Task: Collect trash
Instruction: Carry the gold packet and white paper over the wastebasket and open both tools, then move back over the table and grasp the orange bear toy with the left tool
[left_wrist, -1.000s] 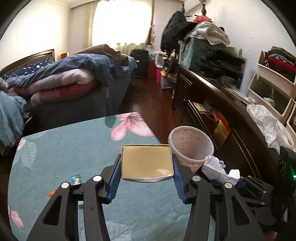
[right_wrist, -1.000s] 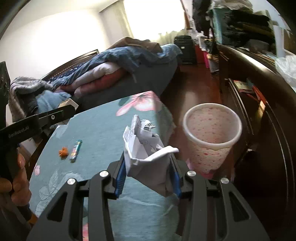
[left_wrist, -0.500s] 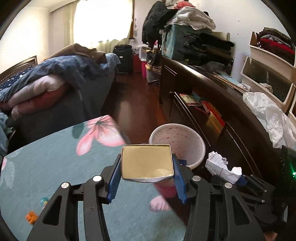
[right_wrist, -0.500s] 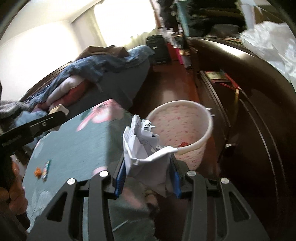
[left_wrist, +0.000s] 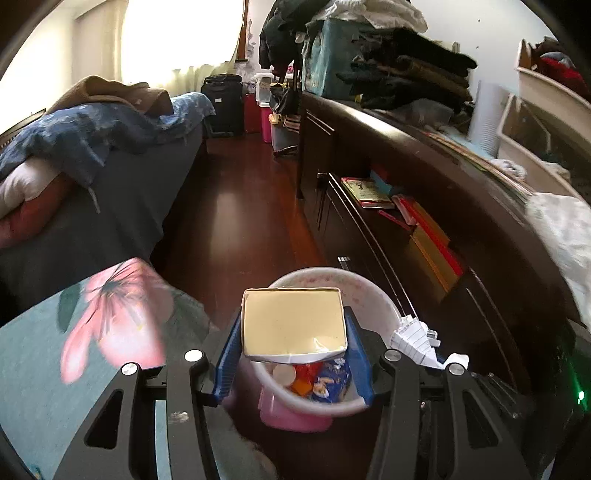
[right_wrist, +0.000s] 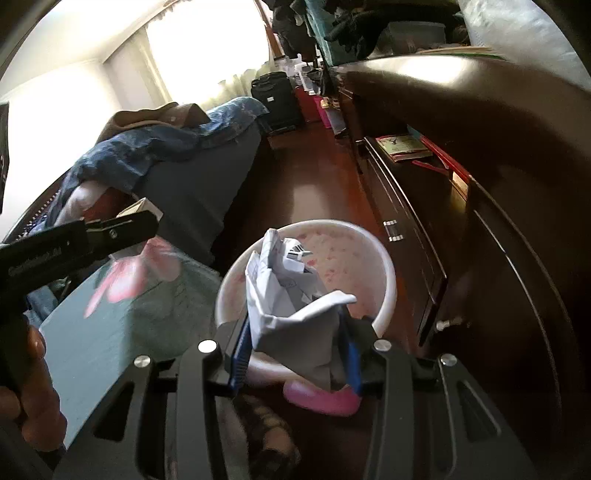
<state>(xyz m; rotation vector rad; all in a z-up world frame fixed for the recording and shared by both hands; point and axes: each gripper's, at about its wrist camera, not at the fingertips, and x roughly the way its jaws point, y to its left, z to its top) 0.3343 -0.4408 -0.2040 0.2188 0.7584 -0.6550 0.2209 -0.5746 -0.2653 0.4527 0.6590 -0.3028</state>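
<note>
While the left gripper (left_wrist: 293, 354) hangs above the mouth of the round white plastic waste bin with pink speckles (left_wrist: 373, 299), its blue-padded jaws pinch a small flat cardboard box with a tan face and white edges (left_wrist: 293, 321) from both sides. In the left wrist view the box covers the near part of the bin's opening, and below it, inside the bin, lie colourful wrappers (left_wrist: 325, 380) in red, orange and blue. The bin stands on the dark red wooden floor (left_wrist: 236, 221), just beside the corner of the table covered with a teal cloth printed with pink flowers (left_wrist: 110, 325).

The right gripper (right_wrist: 295, 354) hangs over the near rim of the same bin (right_wrist: 384, 273), its jaws clamped on a crumpled wad of white printed paper (right_wrist: 291, 295) that sticks up between the pads and leans over the bin's opening. In the left wrist view that paper (left_wrist: 413, 336) shows at the right of the bin rim, just beside the box. In the right wrist view the left gripper's black body (right_wrist: 74, 243) reaches in from the left, with the box's corner (right_wrist: 140, 206) just visible above it.

A bed piled with blue and pink quilts (left_wrist: 74, 155) stands to the left, and a long dark wooden cabinet (left_wrist: 424, 177) with books on its shelf runs along the right.
</note>
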